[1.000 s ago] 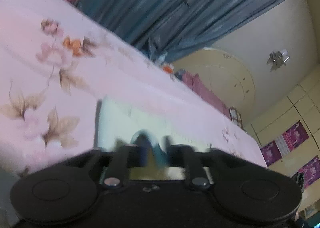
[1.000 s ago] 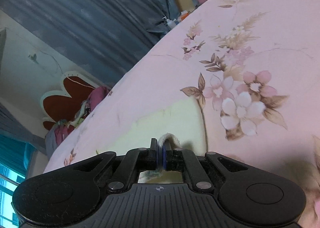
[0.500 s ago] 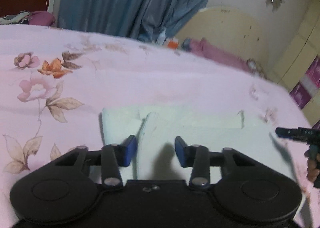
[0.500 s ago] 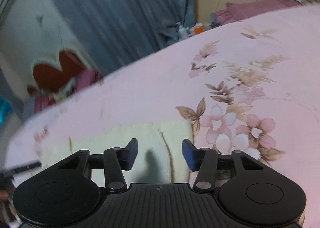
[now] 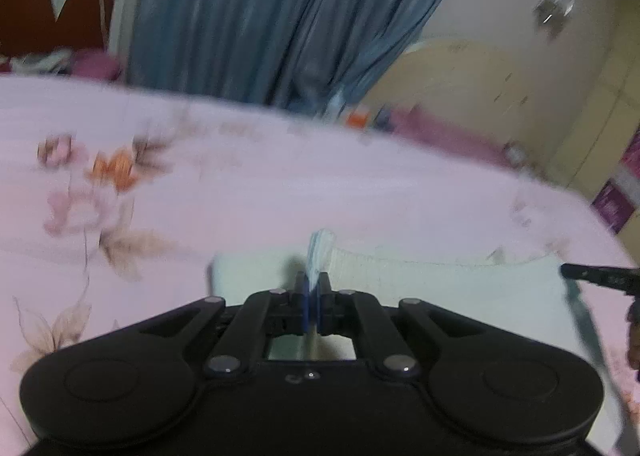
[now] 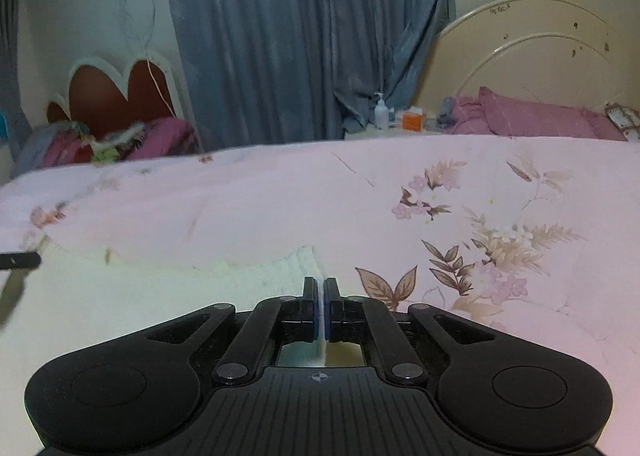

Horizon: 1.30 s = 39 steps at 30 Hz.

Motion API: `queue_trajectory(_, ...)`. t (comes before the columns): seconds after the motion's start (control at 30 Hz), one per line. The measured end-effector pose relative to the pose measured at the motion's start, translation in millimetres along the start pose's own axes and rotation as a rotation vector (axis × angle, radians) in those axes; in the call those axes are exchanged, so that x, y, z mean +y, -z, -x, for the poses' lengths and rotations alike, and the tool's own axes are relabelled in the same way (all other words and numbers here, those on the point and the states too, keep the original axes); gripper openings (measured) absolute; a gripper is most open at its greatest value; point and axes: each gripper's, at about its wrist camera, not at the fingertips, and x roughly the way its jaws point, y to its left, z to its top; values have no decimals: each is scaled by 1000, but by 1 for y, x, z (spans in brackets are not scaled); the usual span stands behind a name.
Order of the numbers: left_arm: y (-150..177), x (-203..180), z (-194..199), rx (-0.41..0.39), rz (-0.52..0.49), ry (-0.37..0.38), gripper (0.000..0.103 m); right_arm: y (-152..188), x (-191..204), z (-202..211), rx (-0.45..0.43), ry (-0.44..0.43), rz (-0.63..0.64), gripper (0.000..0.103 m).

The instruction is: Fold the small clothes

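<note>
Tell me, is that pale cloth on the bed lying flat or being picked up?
Being picked up: both the left gripper and right gripper are shut on the pale cloth, pinching raised edges.

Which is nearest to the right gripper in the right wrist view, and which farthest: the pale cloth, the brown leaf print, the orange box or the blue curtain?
From the right gripper, which is shut on the cloth:
1. pale cloth, pinched between the fingers.
2. brown leaf print, just to the right on the bedspread.
3. orange box, beyond the bed, right of centre.
4. blue curtain, behind it.
</note>
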Motion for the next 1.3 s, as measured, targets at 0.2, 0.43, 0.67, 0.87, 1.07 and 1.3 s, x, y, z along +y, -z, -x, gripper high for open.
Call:
queue_trajectory(0.2,-4,-13,13,-73,6,-99,46,2,7,-12,55,97,-28,28)
queue_trajectory(0.43,14,-104,-14,2,-219,10,57,10,104,-12,31,-84,157,54)
queue_trajectory(0.67,23,-57,-12,9,-218,-147,63,20,65,-23,76,54,97,54)
queue_trajectory(0.87,15,-78,14,-58,-224,-170,61,9,56,2,49,109,47,54)
queue_trajectory(1.07,45,-126,10,20,-232,6,62,35,120,8,95,-100,229,54)
queue_trajectory(1.3,61,-113,25,12,-154,-129,59,46,76,18,69,100,48,54)
